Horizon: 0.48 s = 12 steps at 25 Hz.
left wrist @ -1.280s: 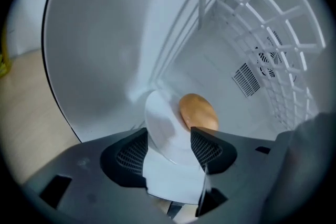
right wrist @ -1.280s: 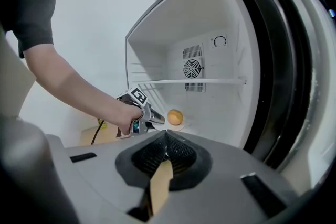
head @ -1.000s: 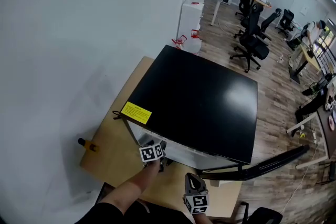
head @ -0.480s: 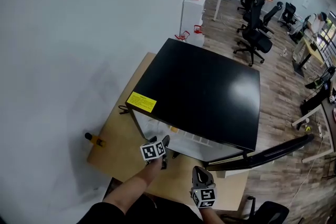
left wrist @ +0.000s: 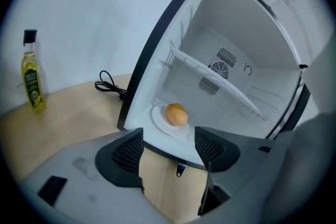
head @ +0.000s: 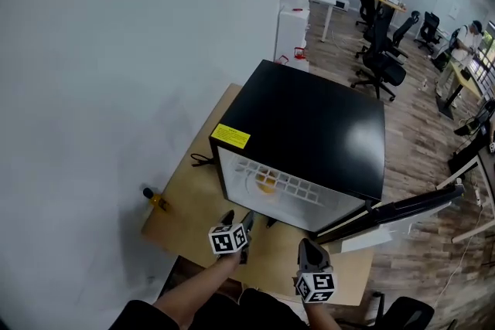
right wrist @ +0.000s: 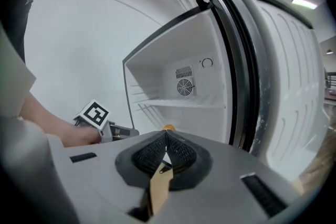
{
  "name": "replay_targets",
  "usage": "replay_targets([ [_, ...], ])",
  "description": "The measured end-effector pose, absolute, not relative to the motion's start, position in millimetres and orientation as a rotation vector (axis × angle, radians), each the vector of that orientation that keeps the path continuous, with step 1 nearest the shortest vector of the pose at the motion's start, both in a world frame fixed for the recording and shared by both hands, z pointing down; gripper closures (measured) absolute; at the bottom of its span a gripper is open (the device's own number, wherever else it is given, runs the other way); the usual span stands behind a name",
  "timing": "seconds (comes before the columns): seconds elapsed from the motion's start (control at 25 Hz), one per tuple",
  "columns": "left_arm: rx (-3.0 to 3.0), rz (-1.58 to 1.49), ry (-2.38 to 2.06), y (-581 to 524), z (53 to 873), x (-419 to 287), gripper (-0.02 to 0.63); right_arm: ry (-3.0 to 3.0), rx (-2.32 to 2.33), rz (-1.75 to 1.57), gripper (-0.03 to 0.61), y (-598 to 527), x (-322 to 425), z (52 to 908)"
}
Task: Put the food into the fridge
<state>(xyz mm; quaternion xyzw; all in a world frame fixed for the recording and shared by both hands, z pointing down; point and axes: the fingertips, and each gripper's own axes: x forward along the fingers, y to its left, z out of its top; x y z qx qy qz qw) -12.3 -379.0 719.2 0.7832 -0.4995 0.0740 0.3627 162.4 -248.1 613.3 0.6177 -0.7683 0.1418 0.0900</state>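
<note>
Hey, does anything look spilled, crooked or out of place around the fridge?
Nothing stands out. The fridge door stands open, the orange food sits on its plate inside, and the bottle is upright.

No word or number can be read anywhere. A yellow label [head: 230,136] sits on a front corner of the black fridge top [head: 325,120], its dark print too small to make out. The bottle [left wrist: 31,78] on the table carries a yellow-green label, blurred. The left gripper [head: 246,222] and the right gripper [head: 306,245] each bear black-and-white square markers, patterns rather than letters. Inside the fridge, the back wall shows a small ring-shaped mark [right wrist: 207,63], perhaps a dial symbol.
</note>
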Motion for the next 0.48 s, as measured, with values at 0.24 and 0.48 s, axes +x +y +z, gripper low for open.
replay_targets([
  [0.24, 2.119, 0.106, -1.308, -296, 661, -32, 0.333, -2.371, 1.752, 0.351, 0.518, -197, 140, 578],
  [0.48, 2.392, 0.128, -1.319, -194, 593, -40, 0.333, -2.344, 1.802, 0.336, 0.518, -134, 111, 553],
])
